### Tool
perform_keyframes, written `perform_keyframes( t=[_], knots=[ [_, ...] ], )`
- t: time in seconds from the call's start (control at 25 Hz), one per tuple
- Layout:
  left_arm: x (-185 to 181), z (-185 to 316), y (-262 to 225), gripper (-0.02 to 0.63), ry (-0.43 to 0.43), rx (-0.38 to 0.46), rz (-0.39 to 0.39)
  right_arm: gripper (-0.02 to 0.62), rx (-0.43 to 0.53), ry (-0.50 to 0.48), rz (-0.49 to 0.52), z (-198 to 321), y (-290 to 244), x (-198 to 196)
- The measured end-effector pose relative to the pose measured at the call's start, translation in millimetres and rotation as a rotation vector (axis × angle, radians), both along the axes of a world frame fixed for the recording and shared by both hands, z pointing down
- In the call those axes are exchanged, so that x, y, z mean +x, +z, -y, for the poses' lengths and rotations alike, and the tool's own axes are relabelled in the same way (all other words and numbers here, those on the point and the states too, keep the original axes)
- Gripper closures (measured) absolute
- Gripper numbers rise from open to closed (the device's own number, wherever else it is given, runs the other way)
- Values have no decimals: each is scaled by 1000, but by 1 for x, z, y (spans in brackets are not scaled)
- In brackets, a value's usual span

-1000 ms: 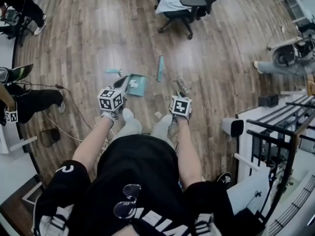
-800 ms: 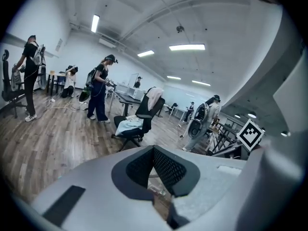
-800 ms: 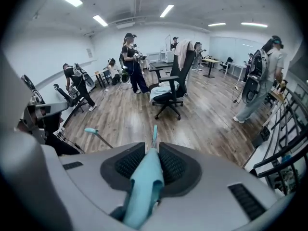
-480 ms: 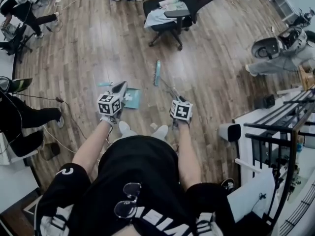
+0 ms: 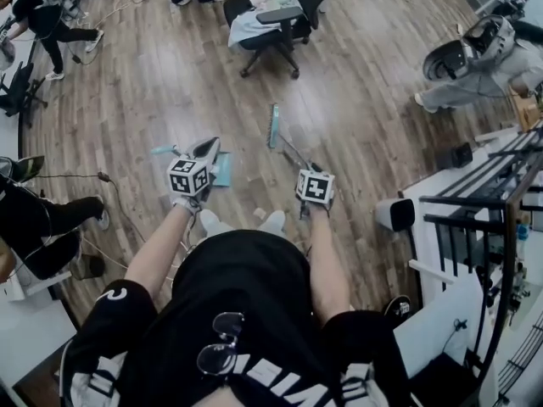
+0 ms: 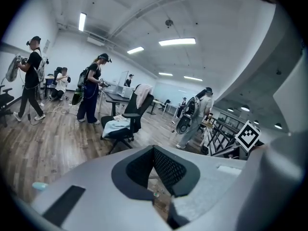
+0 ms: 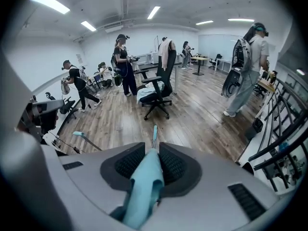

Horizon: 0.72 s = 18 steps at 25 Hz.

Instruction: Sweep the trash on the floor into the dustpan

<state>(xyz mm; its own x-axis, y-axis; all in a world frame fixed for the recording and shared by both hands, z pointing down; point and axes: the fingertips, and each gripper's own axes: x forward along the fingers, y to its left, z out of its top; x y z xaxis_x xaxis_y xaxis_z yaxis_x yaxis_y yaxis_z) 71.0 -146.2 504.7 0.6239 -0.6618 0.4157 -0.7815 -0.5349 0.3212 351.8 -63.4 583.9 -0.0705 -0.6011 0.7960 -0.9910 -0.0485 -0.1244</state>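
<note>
My right gripper [image 5: 313, 169] is shut on the pale blue broom handle [image 7: 143, 189], which runs forward between its pads. The broom head [image 5: 274, 125] rests on the wood floor ahead and shows thin and upright in the right gripper view [image 7: 154, 133]. The light blue dustpan [image 5: 224, 170] lies on the floor, half hidden beside my left gripper [image 5: 206, 147]. The dustpan's teal handle tip [image 5: 162, 151] sticks out to that gripper's left. In the left gripper view the pads [image 6: 166, 170] meet at their tips and I see nothing between them. A small pale scrap [image 5: 260, 214] lies by my shoes.
A black office chair [image 5: 265, 17] draped with cloth stands ahead. People stand or sit at the far left [image 5: 47, 219] and far right [image 5: 475, 58]. A white bin [image 5: 397, 215] and a black railing [image 5: 475, 219] close off the right. Cables [image 5: 114, 195] trail on the left.
The head view has swung, so the chair sits further left and nearer. The dustpan's handle tip now shows left of my left gripper rather than ahead. The right gripper keeps the broom.
</note>
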Motion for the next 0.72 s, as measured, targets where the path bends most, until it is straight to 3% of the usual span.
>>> perform_keyframes(
  t=[0.4,0.72],
  knots=[
    [120,-5,16,607,111,-26,29,511,-45,129,6,-31,25,121],
    [195,4,26,607,190,-42,56,511,-72,219,22,-41,48,199]
  ],
)
